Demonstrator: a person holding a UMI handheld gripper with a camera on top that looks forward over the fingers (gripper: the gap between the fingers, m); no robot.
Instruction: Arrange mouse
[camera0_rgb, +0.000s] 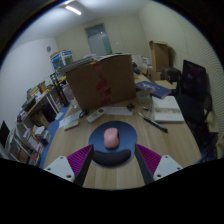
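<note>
The claw (112, 163) has two white fingers (65, 168) bearing triangular magenta pads (150, 157)

Print on the cardboard box (103, 82) too small to read; shelf contents (30, 120) indistinct

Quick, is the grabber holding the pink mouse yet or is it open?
Gripper: open, holding nothing; the pink mouse sits on its dark pad just ahead of the fingers.

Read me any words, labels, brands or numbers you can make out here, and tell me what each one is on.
Nothing can be read.
The cardboard box has a small red mark on its front, too small to read.
The papers beside it show no legible print.
The pink mouse, on its round dark mouse pad ahead of the open gripper, shows no logo.
</note>
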